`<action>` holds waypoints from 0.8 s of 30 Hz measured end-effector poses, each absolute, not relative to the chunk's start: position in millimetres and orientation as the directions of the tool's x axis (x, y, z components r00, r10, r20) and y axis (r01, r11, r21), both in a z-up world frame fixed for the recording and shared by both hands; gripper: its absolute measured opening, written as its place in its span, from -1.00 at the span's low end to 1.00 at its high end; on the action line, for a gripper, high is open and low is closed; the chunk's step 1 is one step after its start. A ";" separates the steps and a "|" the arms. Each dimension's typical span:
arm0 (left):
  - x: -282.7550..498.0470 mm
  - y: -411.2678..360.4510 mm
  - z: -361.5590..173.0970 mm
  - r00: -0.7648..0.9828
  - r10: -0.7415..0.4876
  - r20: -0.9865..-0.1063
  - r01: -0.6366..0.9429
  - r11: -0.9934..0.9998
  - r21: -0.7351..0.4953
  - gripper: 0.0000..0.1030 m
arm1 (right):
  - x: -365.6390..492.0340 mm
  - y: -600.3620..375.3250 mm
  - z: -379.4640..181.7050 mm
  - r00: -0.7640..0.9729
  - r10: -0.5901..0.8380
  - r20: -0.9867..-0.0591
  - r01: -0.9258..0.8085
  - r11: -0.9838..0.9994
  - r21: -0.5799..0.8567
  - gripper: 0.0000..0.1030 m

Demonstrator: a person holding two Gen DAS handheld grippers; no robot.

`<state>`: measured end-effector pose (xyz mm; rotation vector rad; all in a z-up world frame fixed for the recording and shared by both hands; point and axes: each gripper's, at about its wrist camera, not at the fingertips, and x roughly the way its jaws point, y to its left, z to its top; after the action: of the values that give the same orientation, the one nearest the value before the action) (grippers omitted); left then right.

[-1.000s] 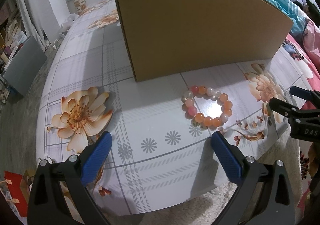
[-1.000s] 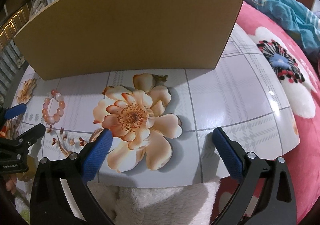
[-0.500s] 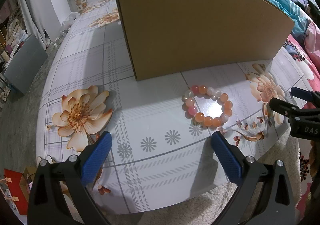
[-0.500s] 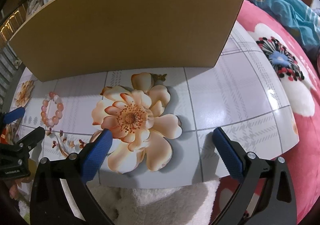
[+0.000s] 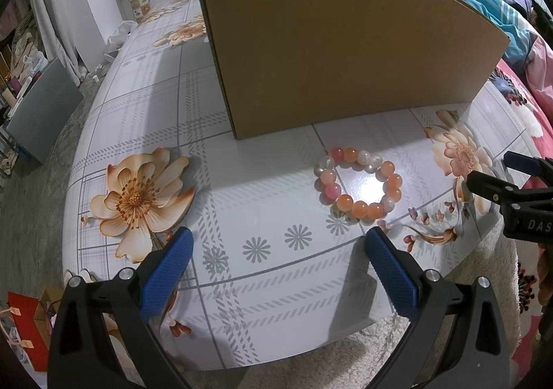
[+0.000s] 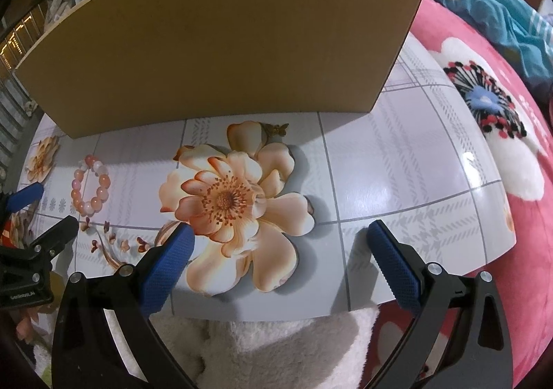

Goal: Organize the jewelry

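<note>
A bracelet (image 5: 358,183) of orange, pink and pale round beads lies flat on the floral table (image 5: 276,285), just in front of a tall brown cardboard box (image 5: 338,50). My left gripper (image 5: 276,240) hovers open over the near table edge, the bracelet ahead of its right finger. In the right wrist view the bracelet (image 6: 90,184) lies far left and the box (image 6: 224,43) fills the back. My right gripper (image 6: 280,235) stands open and empty above a large printed flower, well to the right of the bracelet. The box's inside is hidden.
The other gripper shows at the right edge (image 5: 518,188) of the left view and the left edge (image 6: 31,243) of the right view. A red floral blanket (image 6: 501,119) lies right of the table, a white fluffy rug (image 6: 283,347) below its near edge, a grey panel (image 5: 41,112) at left.
Both grippers have shifted only slightly; the views have barely moved. The bracelet and box have stayed in place and both grippers remain open.
</note>
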<state>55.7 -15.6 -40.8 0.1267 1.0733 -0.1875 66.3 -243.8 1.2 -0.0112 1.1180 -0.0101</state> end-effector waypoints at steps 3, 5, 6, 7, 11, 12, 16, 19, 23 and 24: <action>53.8 -16.2 -41.1 0.481 -0.101 -0.871 0.231 0.973 0.015 0.90 | 64.4 -244.5 1.5 0.443 -0.014 -0.897 0.004 1.000 -0.014 0.85; 52.3 -17.0 -41.2 0.496 -0.113 -0.861 0.256 0.967 0.020 0.90 | 63.0 -244.8 1.7 0.445 -0.015 -0.895 0.005 1.000 -0.014 0.85; 52.0 -17.6 -40.9 0.500 -0.117 -0.858 0.267 0.963 0.024 0.90 | 62.3 -245.0 1.7 0.447 -0.015 -0.894 0.006 1.000 -0.014 0.85; 51.7 -18.1 -40.8 0.503 -0.118 -0.856 0.274 0.961 0.029 0.90 | 62.0 -245.0 1.7 0.448 -0.015 -0.894 0.005 1.000 -0.014 0.85; 48.9 -24.9 -35.2 0.529 -0.121 -0.840 0.327 0.942 0.070 0.89 | 61.0 -245.2 2.3 0.453 -0.014 -0.891 0.001 1.000 -0.016 0.85; 46.2 -25.3 -31.2 0.546 -0.149 -0.824 0.343 0.938 0.058 0.89 | 59.8 -245.5 2.3 0.460 -0.012 -0.888 -0.004 1.000 -0.015 0.85; 33.7 -29.3 -11.5 0.587 -0.304 -0.750 0.439 0.898 -0.021 0.84 | 54.1 -246.8 2.4 0.488 -0.001 -0.873 -0.022 1.000 -0.013 0.85; 26.9 -38.1 -5.4 0.606 -0.336 -0.721 0.496 0.868 0.012 0.59 | 47.9 -247.9 1.4 0.518 0.005 -0.855 -0.029 1.000 -0.011 0.85; 26.0 -55.2 -12.4 0.570 -0.336 -0.750 0.565 0.823 0.061 0.01 | 40.8 -248.2 0.5 0.541 0.015 -0.841 -0.044 0.999 -0.010 0.85; 27.6 -57.4 -15.0 0.554 -0.336 -0.762 0.577 0.815 0.060 -0.12 | 39.8 -249.3 0.6 0.545 0.022 -0.838 -0.050 0.999 -0.007 0.85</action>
<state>27.6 -57.4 -15.0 0.3210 0.8210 -0.5505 39.8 -249.3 0.6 -0.0312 0.9937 0.0427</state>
